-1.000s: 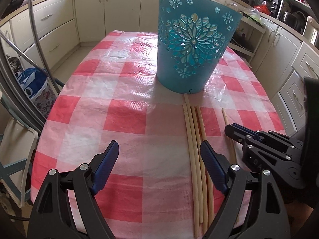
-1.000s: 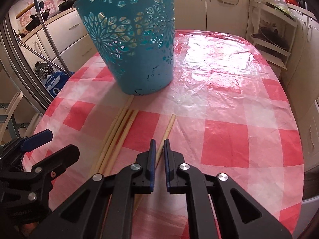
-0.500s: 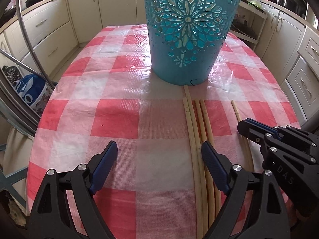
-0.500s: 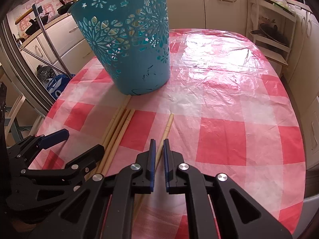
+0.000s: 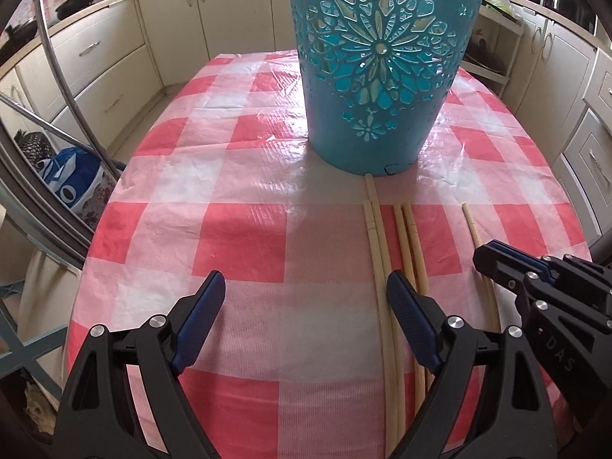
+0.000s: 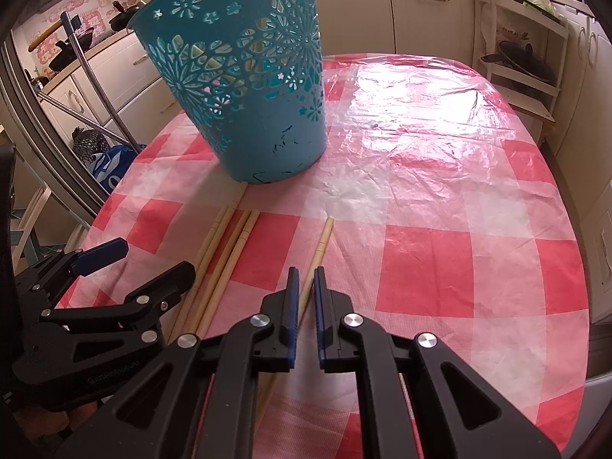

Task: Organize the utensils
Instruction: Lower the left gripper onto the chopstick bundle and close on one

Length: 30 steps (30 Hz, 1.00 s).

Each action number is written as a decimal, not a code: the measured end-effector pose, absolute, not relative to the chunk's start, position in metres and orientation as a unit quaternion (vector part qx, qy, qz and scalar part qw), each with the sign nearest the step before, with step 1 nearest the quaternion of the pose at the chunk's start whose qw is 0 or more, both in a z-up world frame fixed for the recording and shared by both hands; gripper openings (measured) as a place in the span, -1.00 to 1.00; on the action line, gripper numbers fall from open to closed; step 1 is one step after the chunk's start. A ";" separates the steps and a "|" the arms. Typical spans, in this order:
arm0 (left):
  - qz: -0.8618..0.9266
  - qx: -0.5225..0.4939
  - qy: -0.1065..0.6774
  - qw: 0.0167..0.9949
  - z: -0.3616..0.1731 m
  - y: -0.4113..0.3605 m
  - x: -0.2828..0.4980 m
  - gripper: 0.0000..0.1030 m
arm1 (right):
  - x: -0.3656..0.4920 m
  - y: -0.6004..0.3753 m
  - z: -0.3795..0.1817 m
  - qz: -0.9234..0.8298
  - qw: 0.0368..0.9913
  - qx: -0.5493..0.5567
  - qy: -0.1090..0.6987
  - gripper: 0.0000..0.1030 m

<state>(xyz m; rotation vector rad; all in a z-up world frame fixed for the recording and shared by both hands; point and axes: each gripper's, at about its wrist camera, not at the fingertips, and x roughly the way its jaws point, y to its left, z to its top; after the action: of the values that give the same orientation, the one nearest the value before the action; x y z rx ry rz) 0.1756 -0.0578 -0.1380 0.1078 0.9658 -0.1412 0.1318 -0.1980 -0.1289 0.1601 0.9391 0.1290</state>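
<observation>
While four chopsticks (image 5: 386, 267) are lying bunched side by side on the counter (image 5: 244, 229), their far tips just short of the teal basket (image 5: 378, 76), a single chopstick (image 6: 319, 246) is lying apart to their right. From its look, this lone stick is being judged light, stiff and smooth, likely to roll or slip on the glossy checked plastic cover; a hold near mid-length, squarely across its width, is being judged safest, since a pinch close to an end could let it pivot.

It is being straddled by the right tongs (image 6: 304, 281), which are being held low and level, pointing toward the basket. Their blue pads are drawn nearly together, with a narrow gap left; the stick is passing through that gap, but whether it is actually being gripped cannot be told.

The left tongs (image 5: 302, 294) are being held spread wide above the counter, nothing between them, the right-hand finger hovering over the bundle. The perforated basket is standing upright beyond.
</observation>
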 end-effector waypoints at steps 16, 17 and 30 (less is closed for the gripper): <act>-0.099 0.037 0.467 0.878 -0.130 -0.057 0.181 0.40 | 0.134 -0.199 -0.129 0.066 0.886 0.084 0.451 -0.83; -0.096 0.037 0.464 0.880 -0.128 -0.057 0.180 0.40 | 0.134 -0.199 -0.129 0.066 0.886 0.085 0.452 -0.83; -0.095 0.076 0.478 0.870 -0.139 -0.063 0.193 -0.04 | 0.135 -0.208 -0.128 0.086 0.878 0.096 0.461 -0.83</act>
<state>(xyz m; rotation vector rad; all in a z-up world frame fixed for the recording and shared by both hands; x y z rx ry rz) 0.1935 -0.0632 -0.1387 0.1585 0.9992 -0.1978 0.1353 -0.2076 -0.1284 0.1998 0.9618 0.1801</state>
